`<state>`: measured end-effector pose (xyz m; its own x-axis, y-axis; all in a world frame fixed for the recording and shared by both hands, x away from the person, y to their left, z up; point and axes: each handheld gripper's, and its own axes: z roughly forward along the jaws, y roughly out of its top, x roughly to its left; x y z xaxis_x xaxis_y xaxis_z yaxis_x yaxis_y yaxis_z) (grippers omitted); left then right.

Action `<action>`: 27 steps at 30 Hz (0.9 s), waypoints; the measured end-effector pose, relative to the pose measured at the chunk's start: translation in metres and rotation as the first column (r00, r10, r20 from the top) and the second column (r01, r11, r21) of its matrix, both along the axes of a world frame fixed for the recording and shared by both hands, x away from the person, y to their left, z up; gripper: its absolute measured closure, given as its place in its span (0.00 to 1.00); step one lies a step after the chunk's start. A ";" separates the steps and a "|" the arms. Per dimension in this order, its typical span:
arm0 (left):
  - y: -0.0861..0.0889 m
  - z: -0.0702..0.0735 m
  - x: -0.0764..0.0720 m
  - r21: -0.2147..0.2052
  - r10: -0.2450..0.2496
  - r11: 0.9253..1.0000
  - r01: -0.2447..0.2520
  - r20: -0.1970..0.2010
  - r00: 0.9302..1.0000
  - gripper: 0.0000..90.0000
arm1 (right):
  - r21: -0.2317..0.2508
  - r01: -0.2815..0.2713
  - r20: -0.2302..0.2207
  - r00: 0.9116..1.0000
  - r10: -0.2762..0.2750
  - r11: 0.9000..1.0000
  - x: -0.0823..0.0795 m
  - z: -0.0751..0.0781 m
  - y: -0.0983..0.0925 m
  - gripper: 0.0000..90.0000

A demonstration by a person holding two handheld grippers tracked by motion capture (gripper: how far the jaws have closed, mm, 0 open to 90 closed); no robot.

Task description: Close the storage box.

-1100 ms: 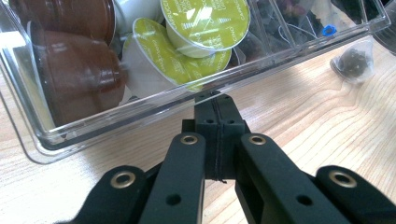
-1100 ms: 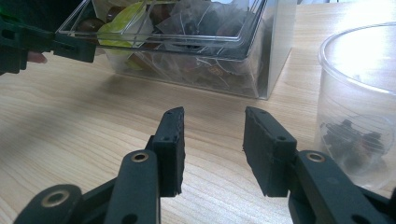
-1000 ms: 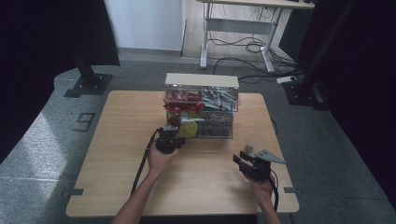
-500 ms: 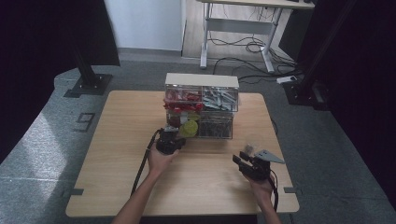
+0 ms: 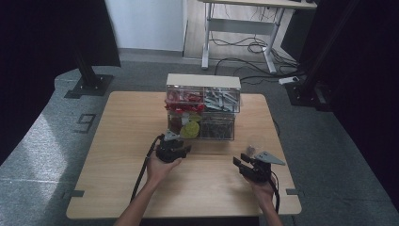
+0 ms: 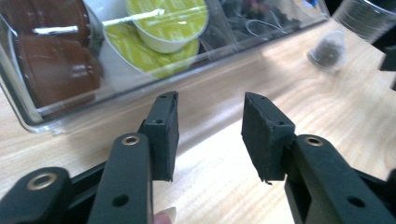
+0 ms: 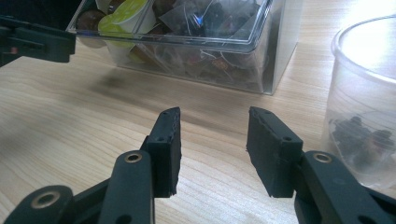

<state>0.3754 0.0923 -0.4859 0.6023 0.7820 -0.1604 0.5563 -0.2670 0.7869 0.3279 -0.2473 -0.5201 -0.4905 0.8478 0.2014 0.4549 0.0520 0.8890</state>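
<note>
A yellow-green lidded coffee capsule (image 6: 164, 21) is seen lying in the lower left drawer of the clear plastic organiser (image 5: 202, 108), among brown capsules (image 6: 51, 65), just beyond the left gripper (image 6: 210, 128). That gripper's jaws have just been opening and stand apart over bare wood with nothing between them, so the step in hand is judged to be a release into the drawer, probably just completed. The right gripper (image 7: 212, 147) is held low over the wooden table (image 5: 117, 141), its jaws likewise apart and empty.

The next move is judged to call for a reach towards another loose item. A small dark sachet (image 6: 329, 46) lying on the table is given by the left gripper view, while a clear plastic cup (image 7: 369, 93) with dark contents, hard to identify, is given by the right gripper view. The overall layout is supplied by the high view.
</note>
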 end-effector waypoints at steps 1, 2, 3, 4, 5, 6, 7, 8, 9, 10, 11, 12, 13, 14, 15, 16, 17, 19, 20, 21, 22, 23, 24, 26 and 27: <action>0.001 0.000 -0.003 0.001 -0.005 1.000 0.005 0.004 1.000 0.59 | 0.001 -0.001 0.001 1.000 0.001 1.000 0.000 0.000 0.001 0.60; 0.001 0.000 -0.005 0.000 -0.010 1.000 0.010 0.007 1.000 0.58 | 0.001 -0.003 0.002 1.000 0.003 1.000 0.000 -0.001 0.001 0.60; 0.002 0.000 -0.008 -0.001 -0.011 1.000 0.011 0.012 1.000 0.57 | -0.001 -0.006 0.000 1.000 0.006 1.000 -0.001 -0.001 0.001 0.60; 0.003 0.000 -0.011 -0.002 -0.011 1.000 0.011 0.015 1.000 0.57 | -0.002 -0.010 0.003 1.000 0.010 1.000 -0.001 -0.001 0.002 0.60; 0.005 0.000 -0.014 0.002 -0.013 1.000 0.013 0.021 1.000 0.57 | -0.004 -0.014 0.005 1.000 0.014 1.000 -0.001 -0.001 0.002 0.60; 0.007 -0.001 -0.018 0.008 -0.013 1.000 0.012 0.031 0.999 0.56 | -0.003 -0.019 0.002 1.000 0.019 1.000 -0.002 -0.001 0.002 0.59; 0.008 -0.002 -0.021 0.013 -0.007 1.000 0.007 0.038 0.999 0.56 | -0.006 -0.025 -0.001 1.000 0.025 1.000 -0.004 -0.001 0.002 0.59; 0.010 -0.004 -0.024 0.017 -0.009 1.000 0.008 0.043 0.999 0.55 | -0.003 -0.027 0.001 1.000 0.027 1.000 -0.005 -0.001 0.001 0.59; 0.013 -0.006 -0.027 0.017 -0.010 1.000 0.009 0.043 0.999 0.55 | -0.002 -0.030 0.000 1.000 0.030 1.000 -0.008 -0.001 0.001 0.58; 0.015 -0.008 -0.030 0.018 -0.014 1.000 0.013 0.040 0.999 0.55 | 0.000 -0.032 0.002 1.000 0.032 1.000 -0.010 -0.001 0.000 0.58; 0.017 -0.010 -0.033 0.021 -0.014 1.000 0.013 0.038 0.999 0.55 | -0.001 -0.033 0.005 0.999 0.033 0.999 -0.012 -0.001 -0.001 0.58; 0.019 -0.011 -0.035 0.021 -0.012 1.000 0.011 0.038 0.999 0.54 | -0.005 -0.032 0.007 0.999 0.032 0.999 -0.015 -0.001 -0.002 0.58; 0.023 -0.013 -0.038 0.022 -0.011 1.000 0.010 0.036 0.999 0.54 | -0.002 -0.030 0.011 0.999 0.030 1.000 -0.016 -0.001 -0.002 0.58; 0.025 -0.014 -0.041 0.027 -0.010 1.000 0.009 0.037 0.999 0.54 | 0.001 -0.028 0.007 1.000 0.028 1.000 -0.018 -0.001 -0.003 0.58; 0.027 -0.015 -0.043 0.029 -0.009 1.000 0.008 0.038 0.999 0.54 | 0.002 -0.029 0.006 1.000 0.029 1.000 -0.020 -0.002 -0.004 0.58; 0.030 -0.016 -0.045 0.034 -0.009 0.999 0.007 0.039 0.999 0.54 | 0.000 -0.028 0.007 1.000 0.028 1.000 -0.022 -0.003 -0.004 0.58; 0.033 -0.017 -0.049 0.037 -0.011 0.999 0.010 0.038 0.999 0.54 | -0.001 -0.026 0.011 1.000 0.026 1.000 -0.024 -0.003 -0.004 0.58; 0.038 -0.019 -0.054 0.048 -0.013 0.999 0.011 0.045 0.999 0.53 | -0.005 -0.030 0.012 0.999 0.030 1.000 -0.030 -0.006 -0.004 0.57; 0.041 -0.020 -0.056 0.057 -0.014 0.998 0.011 0.046 0.999 0.53 | -0.009 -0.031 0.012 0.999 0.031 0.999 -0.032 -0.007 -0.004 0.57; 0.044 -0.021 -0.058 0.062 -0.016 0.998 0.013 0.049 0.999 0.53 | -0.016 -0.031 0.014 0.999 0.031 0.999 -0.035 -0.008 -0.005 0.57; 0.047 -0.022 -0.060 0.069 -0.015 0.998 0.012 0.048 0.999 0.52 | -0.017 -0.029 0.009 1.000 0.029 0.999 -0.037 -0.010 -0.005 0.57; 0.050 -0.022 -0.061 0.074 -0.015 0.997 0.012 0.047 0.999 0.51 | -0.016 -0.027 0.006 1.000 0.027 0.999 -0.039 -0.012 -0.006 0.57; 0.054 -0.023 -0.062 0.090 -0.011 0.996 0.008 0.042 0.999 0.51 | -0.017 -0.026 0.005 1.000 0.026 1.000 -0.040 -0.013 -0.007 0.57; 0.061 -0.024 -0.065 0.107 -0.004 0.994 -0.002 0.053 0.999 0.50 | -0.014 -0.018 -0.015 1.000 0.018 1.000 -0.044 -0.018 -0.009 0.56; 0.065 -0.025 -0.066 0.100 -0.002 0.995 -0.003 0.054 0.999 0.51 | -0.016 -0.017 -0.023 1.000 0.017 1.000 -0.046 -0.020 -0.010 0.56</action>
<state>0.3092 0.1575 -0.5105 0.6074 0.7929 -0.0486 0.5139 -0.3456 0.7852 0.2820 -0.2571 -0.5403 -0.5000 0.8427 0.1994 0.4742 0.0737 0.8773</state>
